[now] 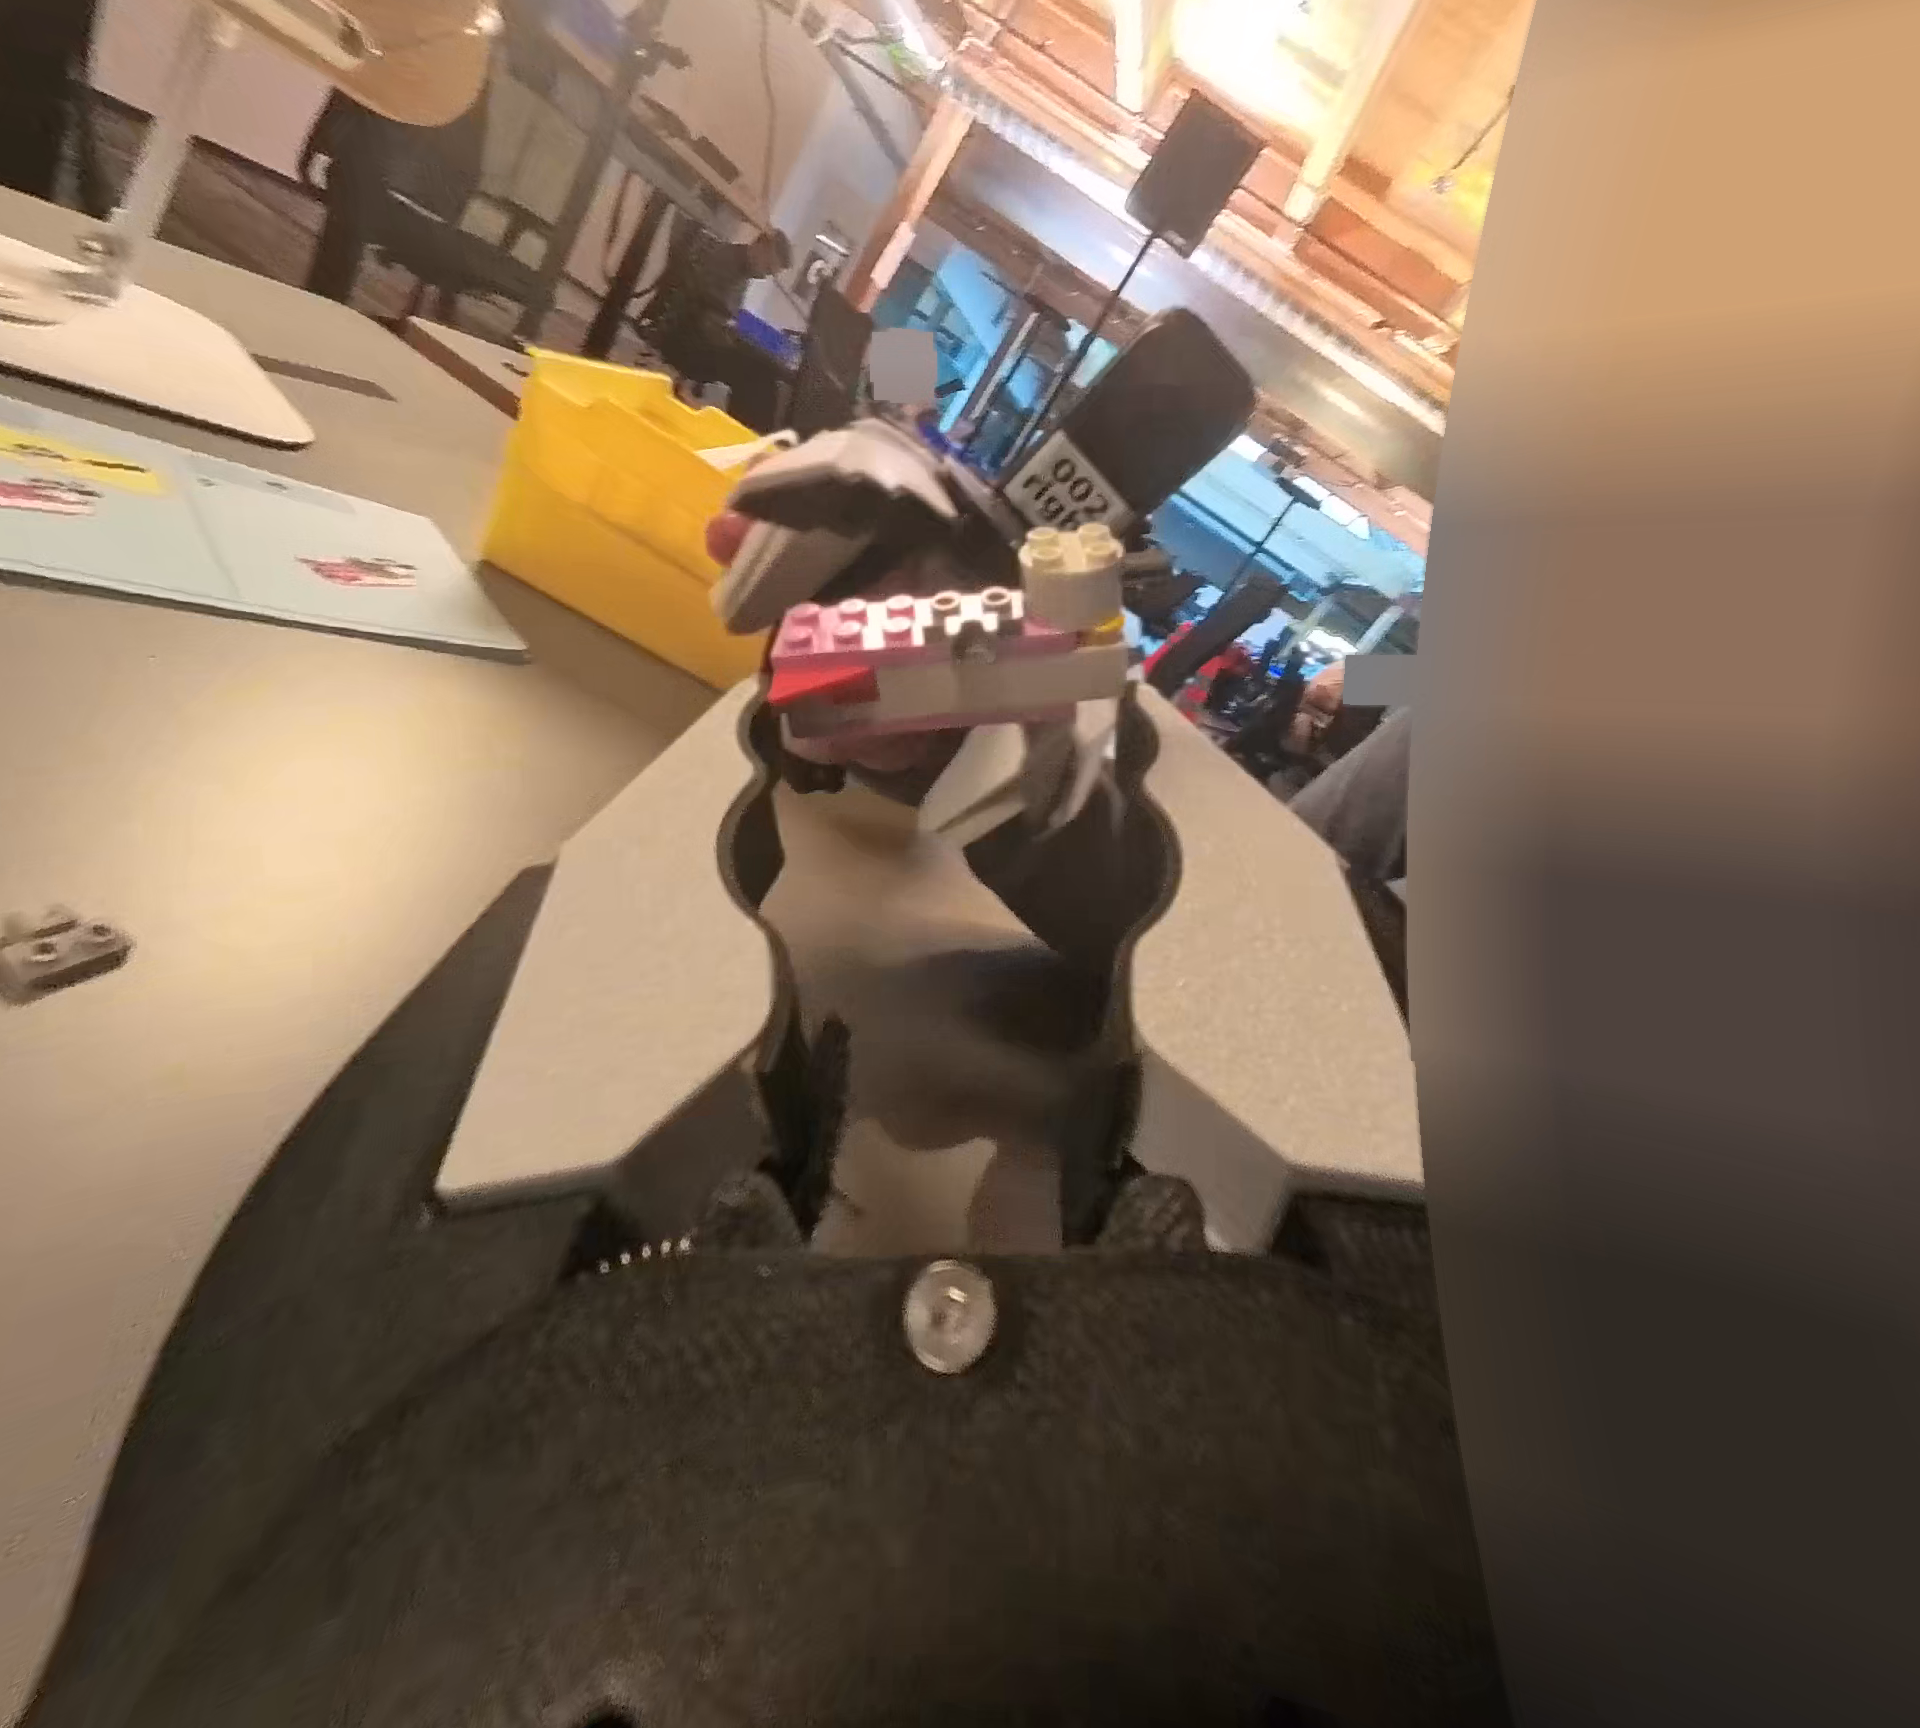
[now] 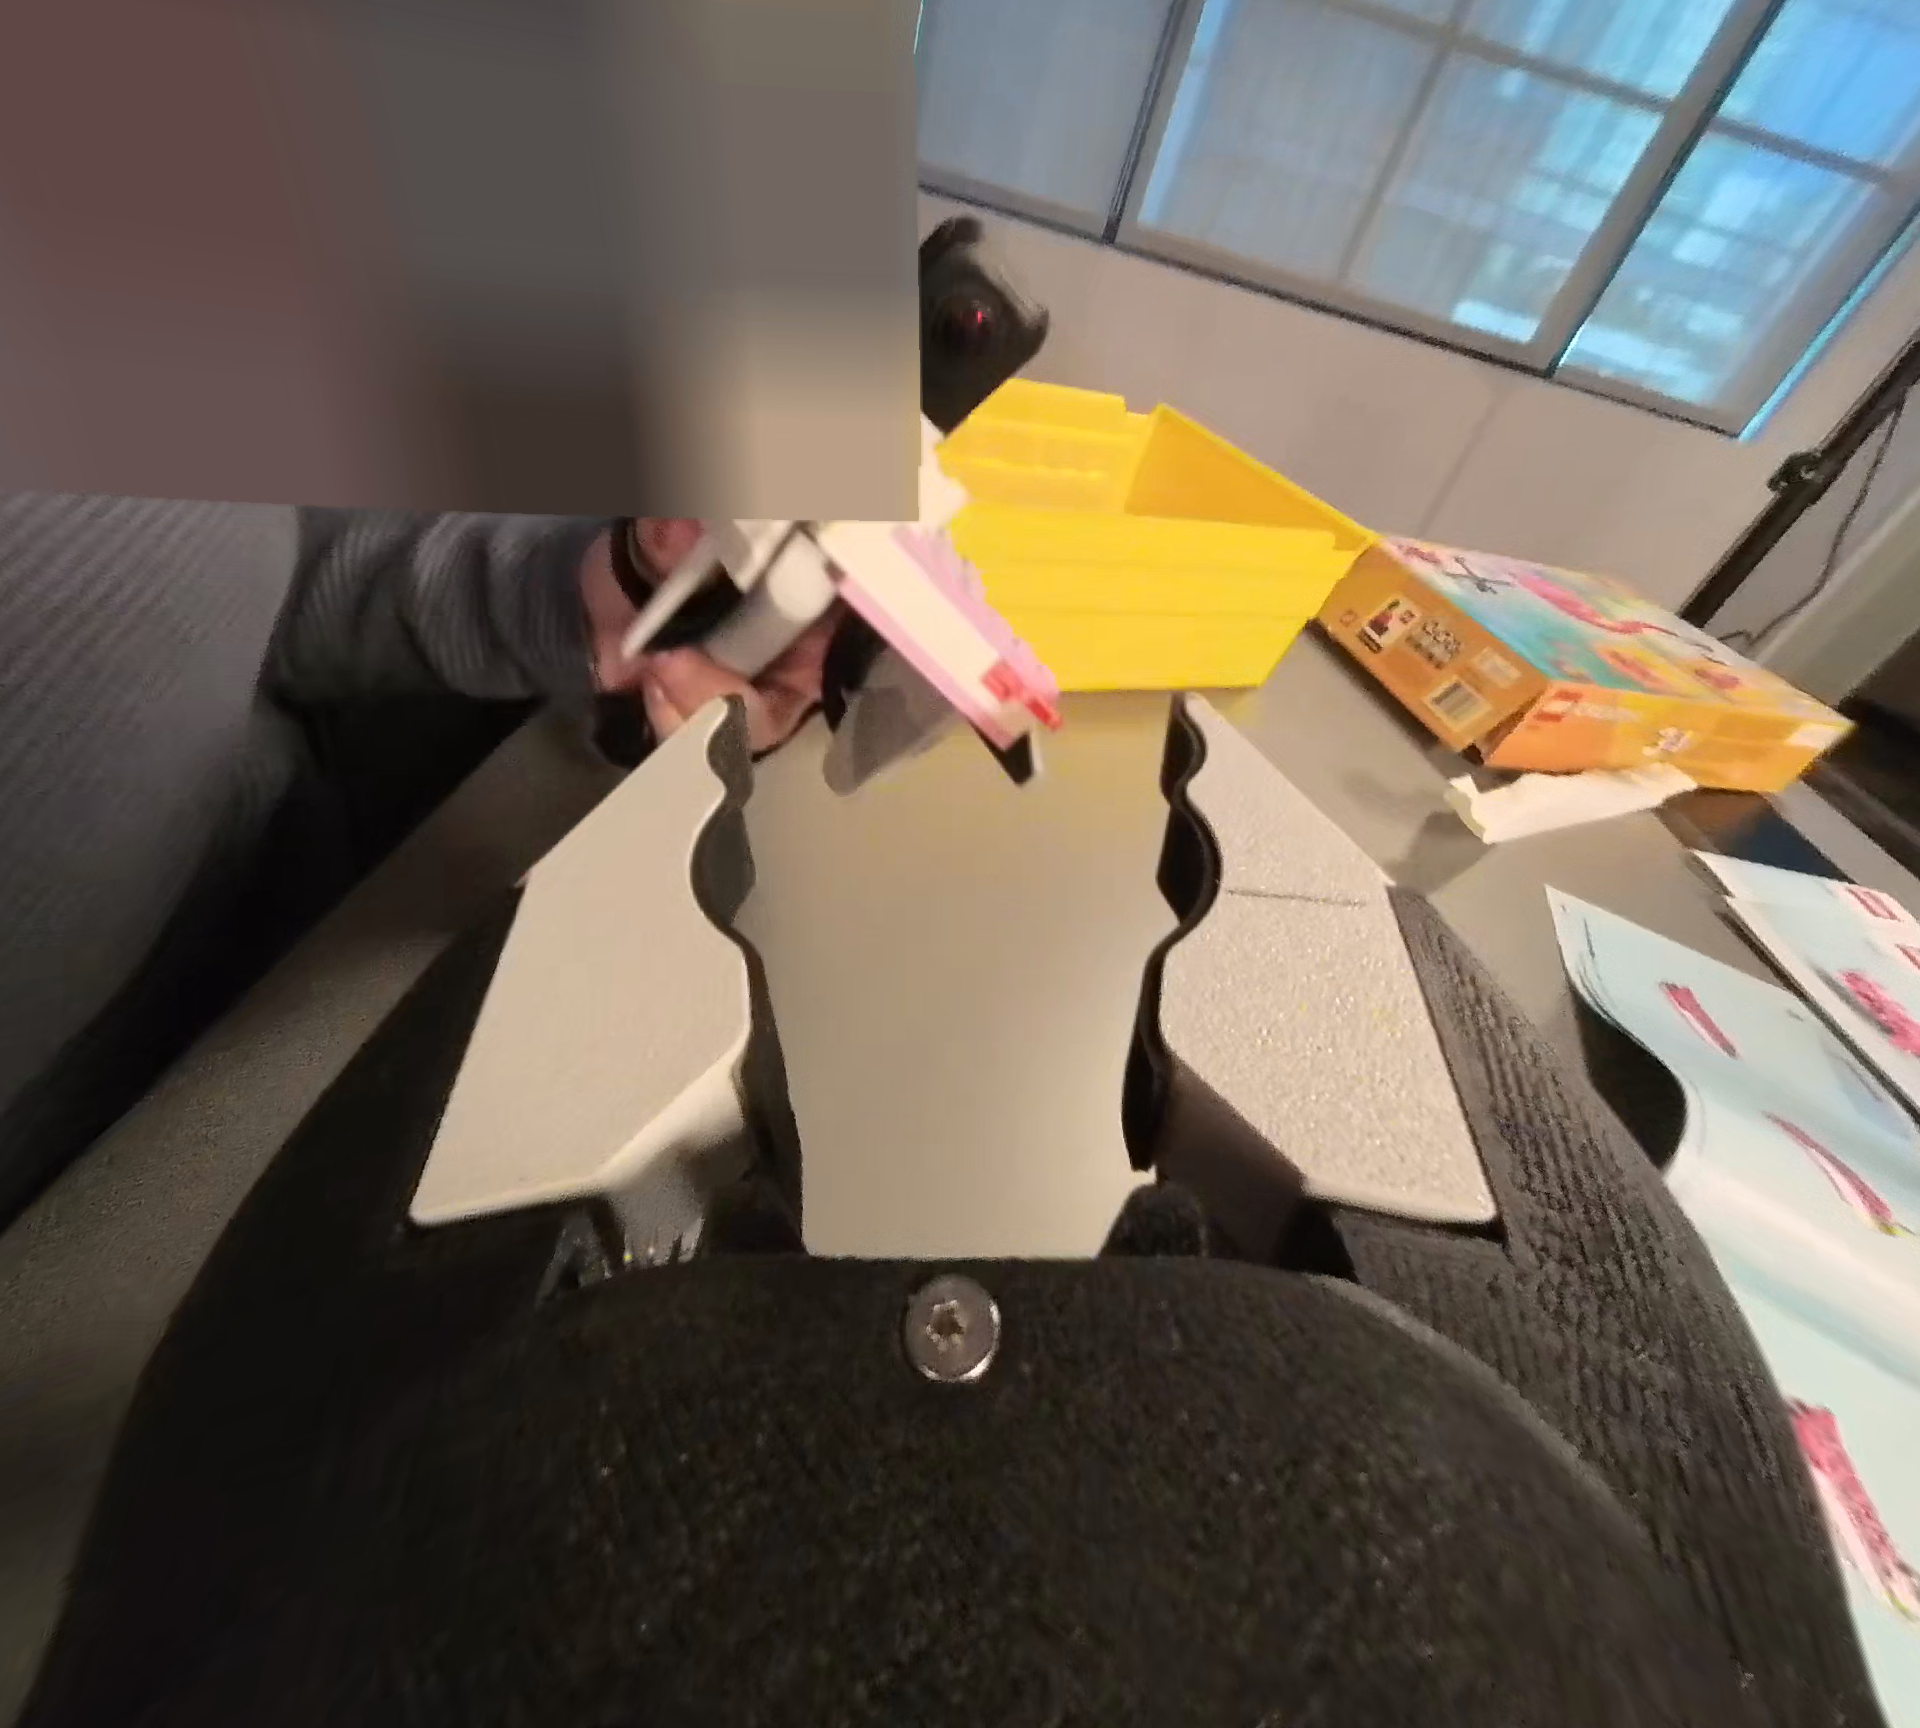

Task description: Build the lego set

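brick assembly (image 1: 935, 670), pink, white and red, sits at centre frame, clamped end to end between the fingers of the left gripper (image 1: 940, 712). right gripper (image 2: 956, 733) faces it, fingers wide apart and bare. yellow bin (image 2: 1143, 598) stands behind.

Brick assembly (image 1: 940, 655) ahead of left fingertips: glossy moulded plastic, studded; yellow bin (image 2: 1143, 577) beyond right fingertips: smooth shiny plastic; box (image 2: 1579, 691) to its right: printed glossy card; tabletop (image 1: 260, 795) below: matt, smooth; right fingers (image 2: 1320, 982): grainy matt grey
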A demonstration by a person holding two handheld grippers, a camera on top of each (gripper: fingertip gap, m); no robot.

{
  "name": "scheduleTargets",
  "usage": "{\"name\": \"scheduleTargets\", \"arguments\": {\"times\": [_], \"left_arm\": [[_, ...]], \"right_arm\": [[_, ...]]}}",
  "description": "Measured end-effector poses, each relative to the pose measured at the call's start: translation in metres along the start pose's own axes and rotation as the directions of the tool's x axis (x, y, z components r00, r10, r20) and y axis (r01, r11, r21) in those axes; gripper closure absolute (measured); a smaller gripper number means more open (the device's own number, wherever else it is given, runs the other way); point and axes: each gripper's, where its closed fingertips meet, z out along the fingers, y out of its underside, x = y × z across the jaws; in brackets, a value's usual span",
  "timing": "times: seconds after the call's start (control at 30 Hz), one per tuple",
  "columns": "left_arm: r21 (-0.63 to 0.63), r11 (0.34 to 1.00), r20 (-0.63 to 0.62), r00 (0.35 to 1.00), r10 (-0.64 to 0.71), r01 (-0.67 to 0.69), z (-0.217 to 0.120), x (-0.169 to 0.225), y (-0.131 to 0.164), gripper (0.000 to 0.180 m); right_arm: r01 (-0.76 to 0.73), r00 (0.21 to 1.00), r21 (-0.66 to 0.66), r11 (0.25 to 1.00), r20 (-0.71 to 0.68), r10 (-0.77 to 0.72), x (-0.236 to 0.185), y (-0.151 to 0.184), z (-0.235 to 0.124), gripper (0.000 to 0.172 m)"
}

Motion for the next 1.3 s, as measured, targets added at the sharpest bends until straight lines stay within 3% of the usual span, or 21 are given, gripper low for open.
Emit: {"name": "scheduleTargets", "arguments": {"times": [0.17,0.33,0.47,0.57,0.77,0.97,1.3], "left_arm": [[-0.096,0.995,-0.108,0.993,-0.049,0.038,0.000,0.015,0.011,0.117],[-0.125,0.992,-0.105,0.993,-0.047,0.033,0.000,0.013,0.018,0.117],[-0.096,0.994,-0.104,0.993,-0.057,0.046,-0.001,0.011,0.014,0.114],[-0.037,0.998,-0.081,0.995,-0.055,0.052,-0.003,0.006,0.006,0.101],[0.001,1.000,-0.092,0.995,-0.030,0.031,-0.007,0.004,0.002,0.118],[-0.001,0.999,-0.126,0.991,-0.052,0.052,-0.007,0.008,0.002,0.117],[-0.034,0.996,-0.141,0.986,-0.085,0.081,-0.009,0.010,0.005,0.117]], "right_arm": [[0.144,0.989,-0.025,0.989,-0.035,-0.145,-0.008,0.001,0.011,0.109],[0.279,0.958,-0.038,0.960,-0.060,-0.281,-0.015,-0.002,0.015,0.146],[0.371,0.922,-0.071,0.926,-0.094,-0.376,-0.015,-0.003,0.016,0.153],[0.431,0.888,-0.093,0.898,-0.135,-0.440,-0.012,-0.004,0.017,0.153],[0.510,0.830,-0.165,0.844,-0.161,-0.534,-0.008,0.000,0.018,0.154],[0.573,0.789,-0.178,0.800,-0.143,-0.597,-0.013,0.001,0.020,0.153],[0.593,0.775,-0.167,0.787,-0.144,-0.615,-0.016,0.001,0.021,0.153]]}}
